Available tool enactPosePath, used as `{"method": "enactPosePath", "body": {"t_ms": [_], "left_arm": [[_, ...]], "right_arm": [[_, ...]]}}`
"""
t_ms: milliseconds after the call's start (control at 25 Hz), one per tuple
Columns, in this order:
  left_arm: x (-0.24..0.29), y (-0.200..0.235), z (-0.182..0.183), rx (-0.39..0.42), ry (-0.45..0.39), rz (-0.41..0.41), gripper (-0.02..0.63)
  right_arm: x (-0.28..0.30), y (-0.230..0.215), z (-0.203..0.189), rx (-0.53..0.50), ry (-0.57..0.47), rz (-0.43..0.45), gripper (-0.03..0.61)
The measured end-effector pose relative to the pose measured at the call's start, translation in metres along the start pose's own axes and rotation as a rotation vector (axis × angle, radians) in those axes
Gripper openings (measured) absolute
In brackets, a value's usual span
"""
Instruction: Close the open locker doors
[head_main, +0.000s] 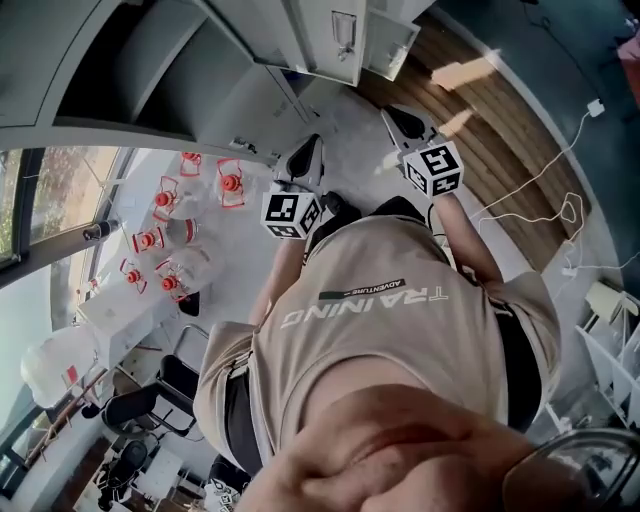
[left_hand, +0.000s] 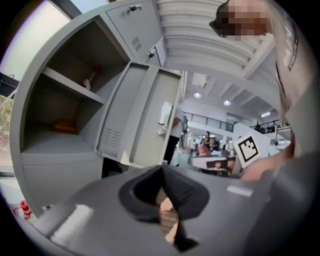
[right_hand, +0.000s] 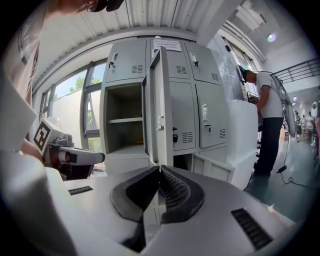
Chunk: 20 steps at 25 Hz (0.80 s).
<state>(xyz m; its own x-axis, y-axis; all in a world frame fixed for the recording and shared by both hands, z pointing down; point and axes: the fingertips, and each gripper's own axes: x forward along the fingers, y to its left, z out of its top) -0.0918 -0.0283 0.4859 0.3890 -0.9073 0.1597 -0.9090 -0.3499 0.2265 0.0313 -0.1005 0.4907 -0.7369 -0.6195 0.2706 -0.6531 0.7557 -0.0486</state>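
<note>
While left tongs and right tongs sit pinched together, a locker door stands open.

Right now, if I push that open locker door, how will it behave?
The door looks like thin sheet metal: probably stiff and fairly light. It stands open from the locker, so it should swing, not slide. Its painted face looks smooth, perhaps slippery.

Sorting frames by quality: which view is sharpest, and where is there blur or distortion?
Right gripper view: sharpest, evenly lit, open locker door crisp, edges bowed by the wide lens. Left gripper view: soft all over, lockers tilted and curved. Head view: strongly warped, window bright at left.
</note>
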Motion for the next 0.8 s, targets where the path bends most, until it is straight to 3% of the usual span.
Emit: {"method": "enactPosePath", "body": {"t_ms": [120,400,800], "left_arm": [[0.006,0.013,0.002,0.014,0.009,-0.002,0.000],[0.007,0.025,0.003,-0.002,0.021,0.068,0.000],[0.022,0.030,0.017,0.010,0.036,0.187,0.000]], "right_arm": [[0.012,-0.010,0.010,0.003,-0.013,-0.032,0.015],[0.037,-0.035,0.030,-0.015,-0.037,-0.018,0.017],[0.072,-0.056,0.037,-0.030,-0.073,0.119,0.017]]}}
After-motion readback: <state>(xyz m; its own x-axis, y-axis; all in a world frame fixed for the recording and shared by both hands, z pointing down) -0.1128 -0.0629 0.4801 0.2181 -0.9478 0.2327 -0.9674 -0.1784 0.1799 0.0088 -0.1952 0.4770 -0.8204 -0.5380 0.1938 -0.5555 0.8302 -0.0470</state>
